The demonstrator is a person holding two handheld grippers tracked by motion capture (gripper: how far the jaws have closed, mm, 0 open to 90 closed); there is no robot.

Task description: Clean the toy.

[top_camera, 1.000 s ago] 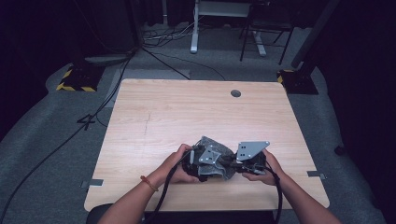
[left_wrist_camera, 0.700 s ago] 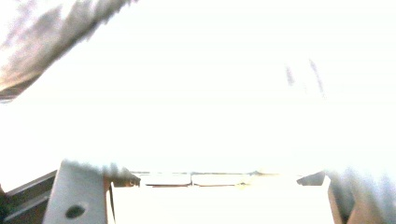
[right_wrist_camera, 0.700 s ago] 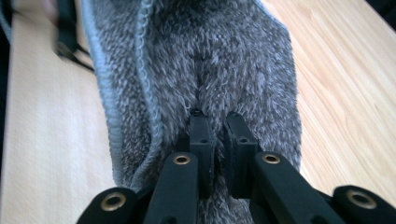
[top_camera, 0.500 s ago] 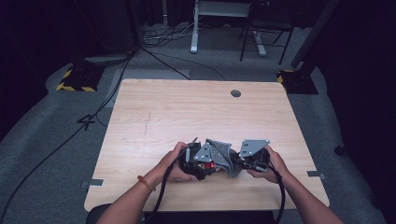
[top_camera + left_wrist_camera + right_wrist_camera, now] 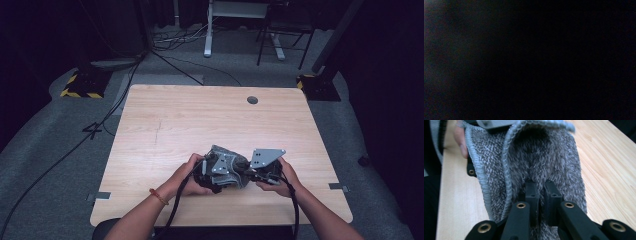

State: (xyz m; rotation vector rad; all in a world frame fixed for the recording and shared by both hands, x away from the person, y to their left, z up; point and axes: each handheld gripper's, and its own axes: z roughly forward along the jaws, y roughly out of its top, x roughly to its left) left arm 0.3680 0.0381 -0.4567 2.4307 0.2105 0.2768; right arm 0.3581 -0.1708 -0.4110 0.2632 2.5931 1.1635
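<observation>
Grey cloth: a grey, nubbly terry towel (image 5: 227, 167) sits bunched on the pale wooden table (image 5: 200, 120), at about 6 o'clock of the tabletop, near the person's edge.
High view, hands: the left gripper (image 5: 207, 172) comes at the towel from 9 o'clock, the right gripper (image 5: 257, 172) from 3 o'clock, so the cloth is caught between the two, likely to gather or fold it.
High view, plates: a grey three-cornered plate rides on each gripper, the right one tilted up above the cloth.
Left gripper view: dark throughout, probably because the lens is buried in the towel; its jaws read as fully closed, though whether cloth is pinched I cannot tell.
Right gripper view: the right gripper (image 5: 541, 191) has its black jaws nearly together, pinching a fold of the towel (image 5: 536, 157) at 12 o'clock.
Right gripper view, edge: the towel's stitched hem runs up at 10 o'clock, where a fingertip (image 5: 461, 142) steadies it against the table (image 5: 609, 167).
</observation>
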